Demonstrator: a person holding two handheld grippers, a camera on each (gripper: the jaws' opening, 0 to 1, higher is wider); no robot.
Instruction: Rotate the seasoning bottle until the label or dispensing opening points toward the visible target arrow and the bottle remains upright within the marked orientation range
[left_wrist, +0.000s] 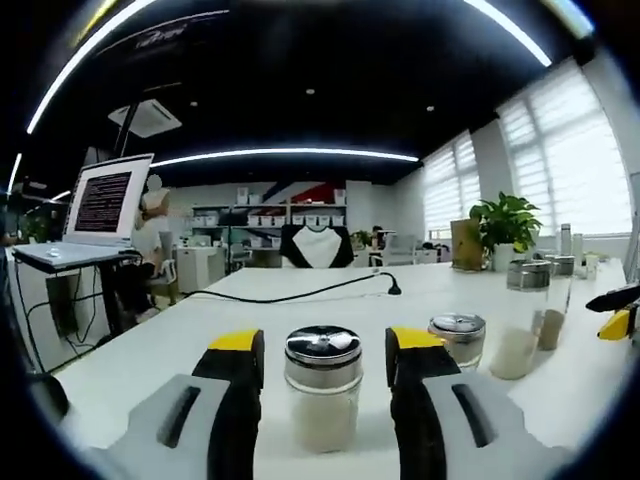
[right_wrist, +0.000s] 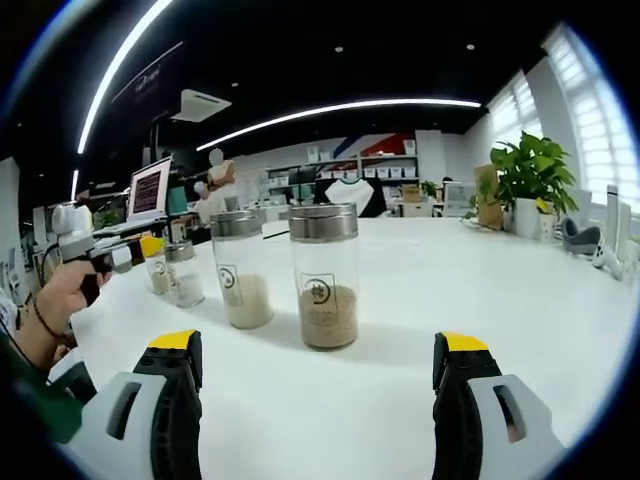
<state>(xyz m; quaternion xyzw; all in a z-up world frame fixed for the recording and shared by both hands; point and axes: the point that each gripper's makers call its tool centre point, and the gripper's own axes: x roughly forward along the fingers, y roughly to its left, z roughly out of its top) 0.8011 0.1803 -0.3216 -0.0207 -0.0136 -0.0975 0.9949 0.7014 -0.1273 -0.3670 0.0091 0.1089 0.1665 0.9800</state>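
Left gripper view: second shaker (left_wrist: 458, 338) and tall jars (left_wrist: 524, 318) flank the seasoning bottle (left_wrist: 323, 388).

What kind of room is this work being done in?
Probably an open-plan office or lab: a long white table, a laptop on a stand, shelves with boxes along the back wall, and a potted plant by blinded windows.

1. You work at a long white table (left_wrist: 330, 300) in an open office.
2. Curved light strips (left_wrist: 285, 153) cross the dark ceiling above you.
3. Windows with blinds (left_wrist: 560, 160) brighten your right side.
4. Shelves (left_wrist: 290, 215) line the far wall.
5. A potted plant (left_wrist: 507, 225) and an open laptop (left_wrist: 100, 205) stand nearby.
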